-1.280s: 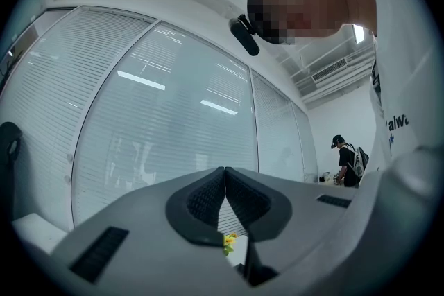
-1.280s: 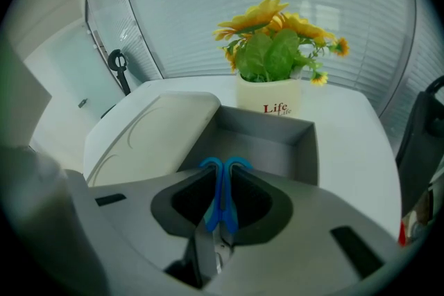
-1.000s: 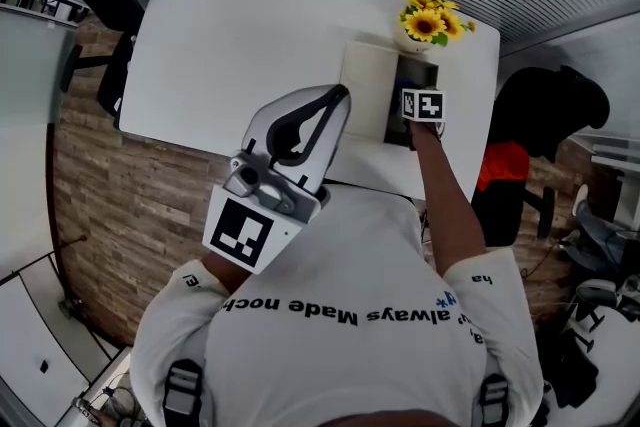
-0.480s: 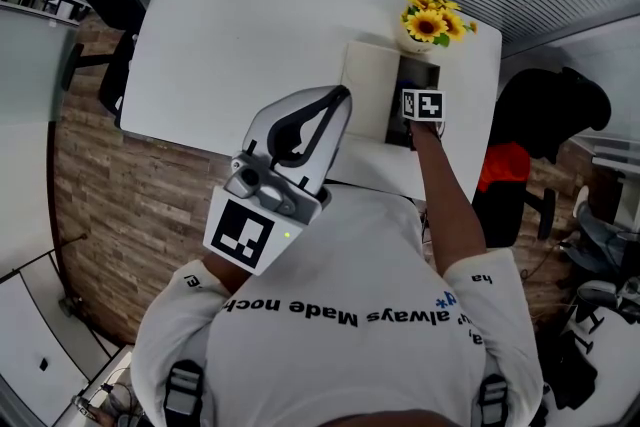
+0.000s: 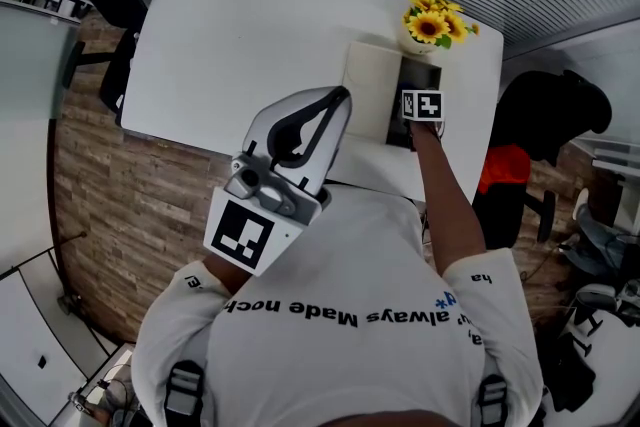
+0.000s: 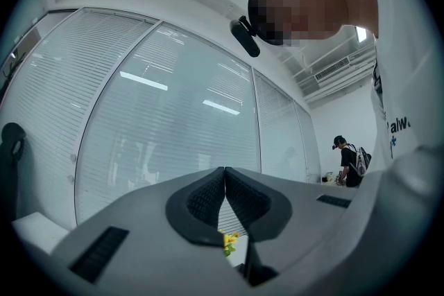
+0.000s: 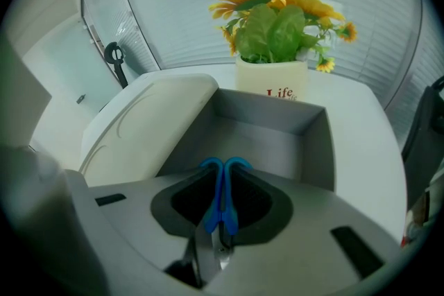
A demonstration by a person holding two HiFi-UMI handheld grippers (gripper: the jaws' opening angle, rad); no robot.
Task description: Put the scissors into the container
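Right gripper [image 7: 222, 175]: we see its jaws clamped on the blue-handled metal scissors [image 7: 220, 203].
Scissors: held over the near edge of the open grey rectangular container [image 7: 309, 142], handles forward.
Left gripper [image 6: 224, 184]: we find its jaws pressed together with nothing between them, raised off the table.
Behind the container: a white pot of yellow sunflowers [image 7: 272, 83].

Bright even indoor light, perhaps from overhead, fisheye bending, dark vignetted corners, near jaws slightly soft.
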